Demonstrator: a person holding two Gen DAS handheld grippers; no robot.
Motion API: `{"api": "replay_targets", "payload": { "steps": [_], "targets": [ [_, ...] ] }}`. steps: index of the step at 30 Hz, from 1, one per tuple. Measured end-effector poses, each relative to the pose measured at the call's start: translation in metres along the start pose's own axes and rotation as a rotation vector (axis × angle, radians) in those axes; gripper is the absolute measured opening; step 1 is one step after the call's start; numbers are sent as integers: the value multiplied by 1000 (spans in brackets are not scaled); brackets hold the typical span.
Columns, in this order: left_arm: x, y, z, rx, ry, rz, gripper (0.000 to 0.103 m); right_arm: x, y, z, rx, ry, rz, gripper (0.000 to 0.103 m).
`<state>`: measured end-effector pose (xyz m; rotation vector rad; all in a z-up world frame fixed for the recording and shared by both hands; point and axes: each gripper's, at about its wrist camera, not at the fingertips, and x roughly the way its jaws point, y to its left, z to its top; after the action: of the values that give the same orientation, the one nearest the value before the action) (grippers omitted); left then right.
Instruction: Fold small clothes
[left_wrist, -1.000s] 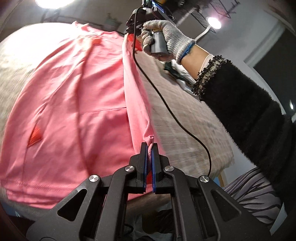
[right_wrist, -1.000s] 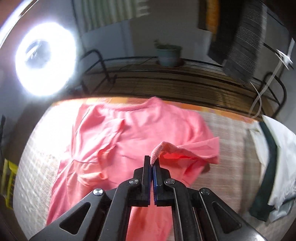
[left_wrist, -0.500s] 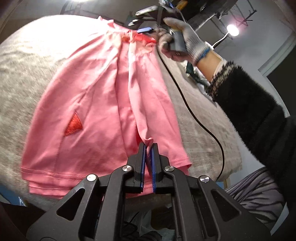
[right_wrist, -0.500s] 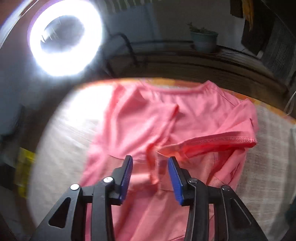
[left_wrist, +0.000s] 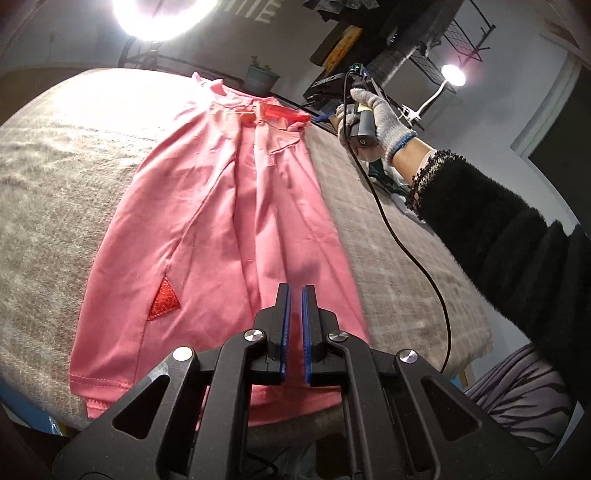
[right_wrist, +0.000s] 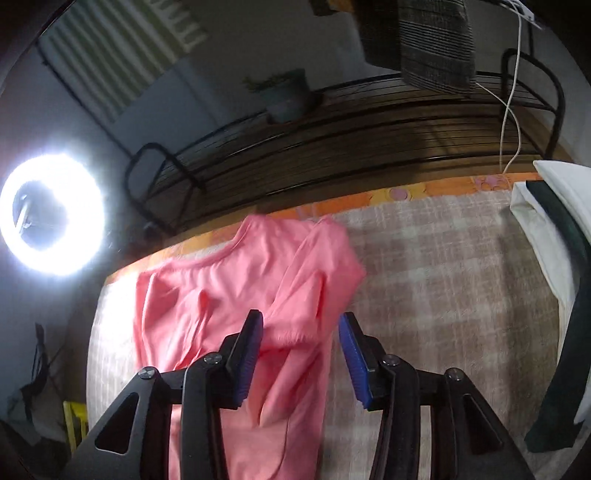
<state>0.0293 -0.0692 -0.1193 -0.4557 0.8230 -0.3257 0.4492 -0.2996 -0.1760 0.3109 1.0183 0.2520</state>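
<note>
A pink t-shirt (left_wrist: 229, 229) lies flat on the beige checked table cover (left_wrist: 55, 177), its right side folded in over the body. A red triangle patch (left_wrist: 164, 304) sits near the hem. My left gripper (left_wrist: 294, 314) hovers over the hem end, its jaws a narrow slit apart with no cloth in them. My right gripper (right_wrist: 301, 343) is wide open above the folded sleeve of the shirt (right_wrist: 258, 295) at the collar end, holding nothing. It also shows in the left wrist view (left_wrist: 321, 118), held by a gloved hand.
A black cable (left_wrist: 410, 254) hangs from the right gripper across the table cover. White and dark clothes (right_wrist: 554, 277) lie at the right. A ring light (right_wrist: 51, 218), a black rack (right_wrist: 332, 140) and a potted plant (right_wrist: 284, 96) stand behind the table.
Both grippers carried the shirt's right edge over the body and let it go. The right gripper opened first and lifted back; the left gripper has now released the hem and the shirt lies flat.
</note>
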Motion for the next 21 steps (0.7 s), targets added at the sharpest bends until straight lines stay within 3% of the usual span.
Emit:
{"api": "replay_targets", "payload": {
  "steps": [3, 4, 5, 6, 7, 12, 17, 21],
  "targets": [
    [4, 4, 3, -9, -1, 5, 2, 15, 8, 5, -51, 56, -47, 45],
    [5, 6, 4, -13, 0, 5, 2, 21, 13, 5, -78, 86, -58, 40],
    [6, 8, 4, -19, 3, 5, 2, 22, 15, 7, -97, 104, -55, 18],
    [7, 9, 4, -25, 4, 4, 2, 22, 20, 8, -117, 111, -55, 4],
    [7, 10, 4, -30, 6, 4, 2, 19, 25, 9, -136, 107, -59, 2],
    [9, 13, 4, -38, 9, 1, 2, 16, 60, 25, -213, 79, -17, 0],
    [13, 16, 6, -42, 13, 5, 2, 53, 86, 31, -256, 99, -42, 0],
    [17, 22, 6, -56, 26, 13, 2, 83, 91, 28, -248, 109, -11, 0]
  ]
}}
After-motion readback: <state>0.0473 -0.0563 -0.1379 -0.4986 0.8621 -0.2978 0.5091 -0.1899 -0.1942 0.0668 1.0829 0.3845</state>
